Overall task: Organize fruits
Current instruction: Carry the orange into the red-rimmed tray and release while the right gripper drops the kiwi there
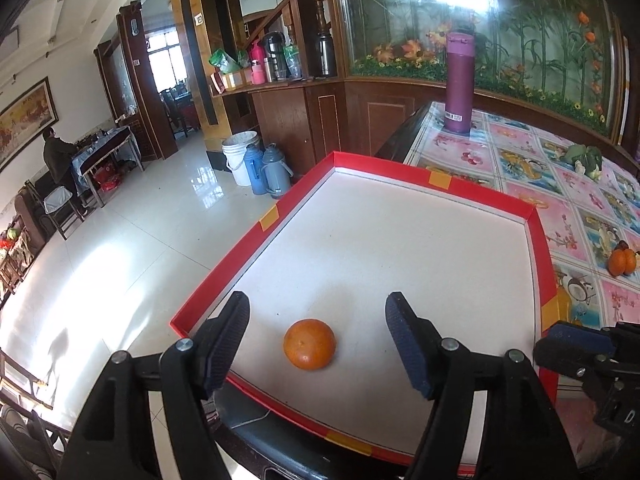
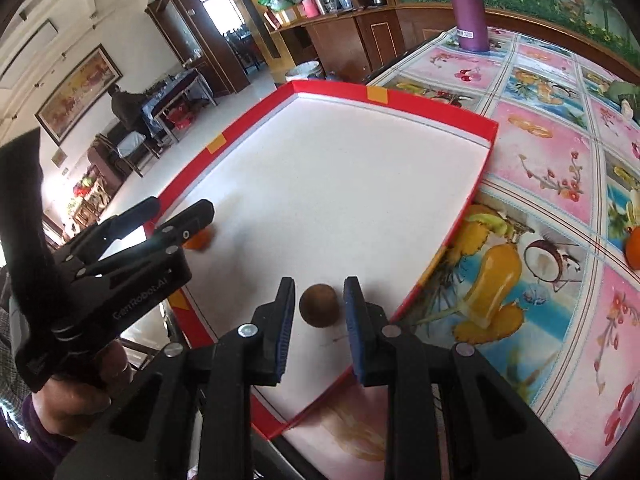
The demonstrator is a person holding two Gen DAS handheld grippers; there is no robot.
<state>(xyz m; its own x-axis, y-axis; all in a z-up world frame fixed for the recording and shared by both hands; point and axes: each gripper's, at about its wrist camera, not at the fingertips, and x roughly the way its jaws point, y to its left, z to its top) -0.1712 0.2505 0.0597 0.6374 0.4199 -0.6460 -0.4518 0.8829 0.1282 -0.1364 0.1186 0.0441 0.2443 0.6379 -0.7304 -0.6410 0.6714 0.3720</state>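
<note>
Left wrist view: your left tongs (image 1: 318,344) stand apart at the bottom of the frame, and the orange (image 1: 309,344) lies between the two pads, touching neither. It is round, bright orange and dimpled, with a small stem mark facing you, and it rests on the white floor of the red-rimmed tray (image 1: 432,182), near the tray's lower edge. At the right edge, a pair of small orange fruits (image 1: 622,261) sits on the bench (image 1: 520,152) outside the tray. A purple flask (image 1: 459,82) stands upright at the upper right.

Right wrist view: your right tongs (image 2: 318,314) are at bottom centre, closed in narrow around a brown fruit (image 2: 319,305). It is small, round, dull and rough-skinned. It sits at the tray's lower corner; whether the pads press it, you cannot tell from here. The orange shows at centre left, half hidden behind the left tongs.
</note>
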